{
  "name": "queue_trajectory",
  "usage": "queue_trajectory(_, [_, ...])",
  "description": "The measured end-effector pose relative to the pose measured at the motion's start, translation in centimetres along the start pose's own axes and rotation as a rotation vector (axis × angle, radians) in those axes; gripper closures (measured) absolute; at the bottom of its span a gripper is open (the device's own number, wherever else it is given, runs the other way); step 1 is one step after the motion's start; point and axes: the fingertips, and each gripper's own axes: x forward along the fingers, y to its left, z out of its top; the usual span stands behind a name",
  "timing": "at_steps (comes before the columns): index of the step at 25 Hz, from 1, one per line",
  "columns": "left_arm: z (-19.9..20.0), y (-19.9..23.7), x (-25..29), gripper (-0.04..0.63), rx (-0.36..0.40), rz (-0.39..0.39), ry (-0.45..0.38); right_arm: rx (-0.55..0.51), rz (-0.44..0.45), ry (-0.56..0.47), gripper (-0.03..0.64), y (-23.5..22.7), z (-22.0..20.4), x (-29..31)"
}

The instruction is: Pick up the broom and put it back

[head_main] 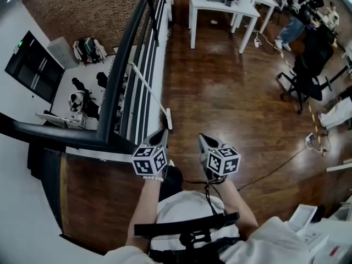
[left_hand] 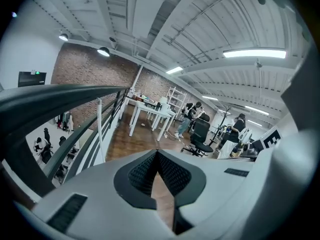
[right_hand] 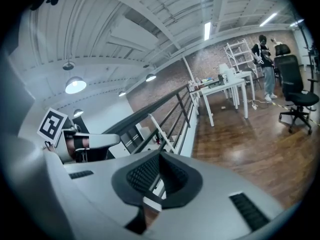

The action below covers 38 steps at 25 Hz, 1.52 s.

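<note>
In the head view, two smooth grey tools are held side by side, low in the middle. A cube with black and white squares is carried on each. The left tool (head_main: 160, 135) and the right tool (head_main: 203, 142) are both pointed toward 12 o'clock. The broom (head_main: 148, 89) is seen at 11 o'clock from the left tool. It is a long, thin white stick, leaned against the dark rail (head_main: 125, 65). Its small flat head is down on the shiny brown wood floor (head_main: 220, 98), near the left tool's tip. A white desk (head_main: 223, 3) with thin legs is found at 12 o'clock. A black chair (head_main: 308, 78) on wheels is found at 2 o'clock. A rough brick wall (head_main: 82, 7) is seen at 11 o'clock.

In the left gripper view, the left tool's two jaws are pressed together at the tips. Their black pads (left_hand: 142, 176) are bumpy. Nothing is held between them. The broom's white stick is seen at 10 o'clock from the jaws, beside the rail.

In the right gripper view, the right tool's jaws are closed tight too, and nothing is held. The broom's stick is seen at 12 o'clock, just above the jaws in the picture, slanted against the rail. The desk is seen at 2 o'clock.
</note>
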Motion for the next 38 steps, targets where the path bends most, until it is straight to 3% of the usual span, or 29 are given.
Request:
queue_trajectory(12, [6.4,8.3,6.2,0.607,-0.018,0.001,0.014,-0.048,0.044,0.013,0.607,1.7,7.6,13.5])
queue_trajectory(22, [10.4,11.6,9.8,0.607,-0.035,0.043,-0.004,-0.041,0.033,0.033,0.607,-0.8,10.6,17.6])
queue_trajectory(31, [12.1,12.8,11.7,0.607,-0.088,0.142,-0.044,-0.126,0.161,0.053,0.607,-0.8,15.1,21.0])
queue_trajectory(38, [12.8,13.7,12.0,0.607,-0.112,0.205,-0.076,-0.152,0.262,0.083,0.597,-0.1,15.6,23.2])
